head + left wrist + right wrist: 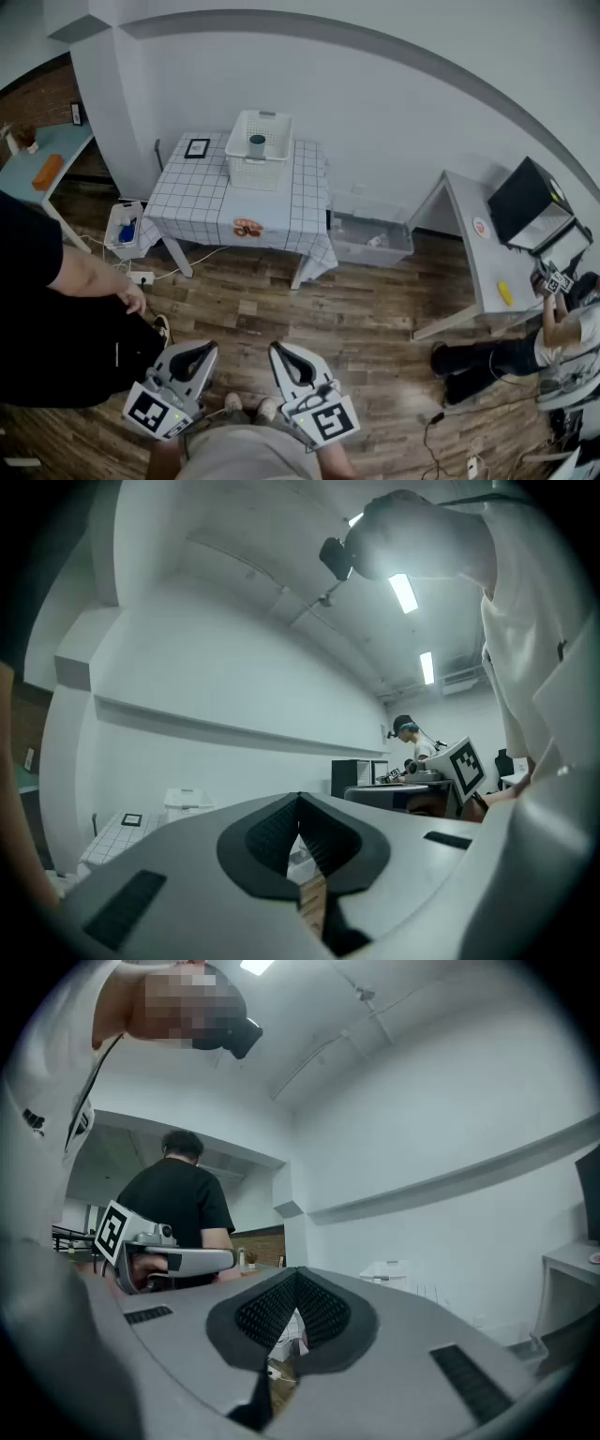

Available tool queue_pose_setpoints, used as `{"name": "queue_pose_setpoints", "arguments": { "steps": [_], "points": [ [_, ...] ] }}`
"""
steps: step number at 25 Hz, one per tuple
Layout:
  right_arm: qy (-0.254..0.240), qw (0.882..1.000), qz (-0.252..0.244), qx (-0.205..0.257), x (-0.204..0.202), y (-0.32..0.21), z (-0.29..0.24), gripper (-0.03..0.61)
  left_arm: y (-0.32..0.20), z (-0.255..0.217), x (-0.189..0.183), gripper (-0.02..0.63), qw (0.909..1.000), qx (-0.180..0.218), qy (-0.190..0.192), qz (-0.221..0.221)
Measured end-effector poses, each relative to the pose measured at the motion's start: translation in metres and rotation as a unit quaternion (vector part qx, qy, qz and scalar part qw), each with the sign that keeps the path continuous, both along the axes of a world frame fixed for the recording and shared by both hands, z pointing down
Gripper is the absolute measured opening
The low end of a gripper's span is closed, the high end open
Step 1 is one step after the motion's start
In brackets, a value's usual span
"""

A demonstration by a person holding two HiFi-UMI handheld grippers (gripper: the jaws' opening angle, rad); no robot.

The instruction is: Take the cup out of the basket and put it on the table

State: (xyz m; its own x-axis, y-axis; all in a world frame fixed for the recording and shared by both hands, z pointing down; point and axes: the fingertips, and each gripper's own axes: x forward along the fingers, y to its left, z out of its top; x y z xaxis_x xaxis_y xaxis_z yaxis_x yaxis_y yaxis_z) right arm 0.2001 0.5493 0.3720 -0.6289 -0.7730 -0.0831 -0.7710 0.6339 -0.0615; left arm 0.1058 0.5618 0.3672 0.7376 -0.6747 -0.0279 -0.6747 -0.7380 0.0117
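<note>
Cup (pixel 257 145): we found it upright inside the white basket (pixel 246 171), which stood at the far edge of the checkered table (pixel 202 202).
Left gripper (pixel 205 348): we saw its jaws closed tip to tip and holding nothing, well apart from the table.
Right gripper (pixel 277 348): we noted its jaws likewise closed and empty, equally far from the table.
Picture frame (pixel 197 148): it lay on the table's far left corner.
</note>
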Motion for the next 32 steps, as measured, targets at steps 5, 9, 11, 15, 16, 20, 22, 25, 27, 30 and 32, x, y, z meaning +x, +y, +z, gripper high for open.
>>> {"name": "queue_pose_setpoints", "arguments": {
  "steps": [5,9,11,15,16,20,22,25,27,30,32],
  "points": [
    [0.008,1.000,-0.004,0.008,0.001,0.002,-0.001,0.011,0.000,-0.002,0.003,0.001,1.0000,-0.002,0.002,-0.004],
    [0.005,1.000,0.000,0.018,0.002,0.006,-0.003,0.011,0.002,0.000,0.000,0.002,0.9999,-0.002,0.001,-0.011],
    [0.003,1.000,0.001,0.019,0.003,0.007,-0.002,0.011,0.003,0.000,0.000,0.002,0.9999,-0.004,0.001,-0.015],
    [-0.002,1.000,-0.005,0.016,0.005,0.010,-0.001,0.011,0.005,0.000,0.002,0.002,0.9998,-0.003,-0.002,-0.022],
    [-0.005,1.000,-0.007,0.014,0.006,0.010,-0.002,0.011,0.006,0.001,0.002,0.002,0.9997,-0.002,-0.004,-0.022],
    [-0.006,1.000,-0.013,0.016,0.009,0.006,-0.003,0.011,0.003,0.001,0.008,0.002,0.9997,-0.005,-0.008,-0.022],
    [-0.003,1.000,-0.014,0.016,0.009,0.002,-0.002,0.011,-0.001,-0.001,0.011,0.002,0.9998,-0.003,-0.005,-0.020],
    [0.002,1.000,-0.013,0.019,0.008,-0.009,-0.002,0.011,-0.011,0.001,0.010,0.002,0.9998,-0.004,-0.006,-0.017],
    [0.008,1.000,-0.011,0.019,0.007,-0.020,-0.001,0.011,-0.020,0.000,0.011,0.002,0.9999,-0.006,-0.004,-0.014],
    [0.010,1.000,-0.006,0.021,0.002,-0.038,-0.002,0.011,-0.040,0.001,0.006,0.002,0.9999,-0.006,0.001,-0.011],
    [0.014,1.000,-0.004,0.016,-0.001,-0.050,0.000,0.011,-0.054,0.002,0.003,0.002,0.9999,-0.006,0.002,-0.008]
  ]
}}
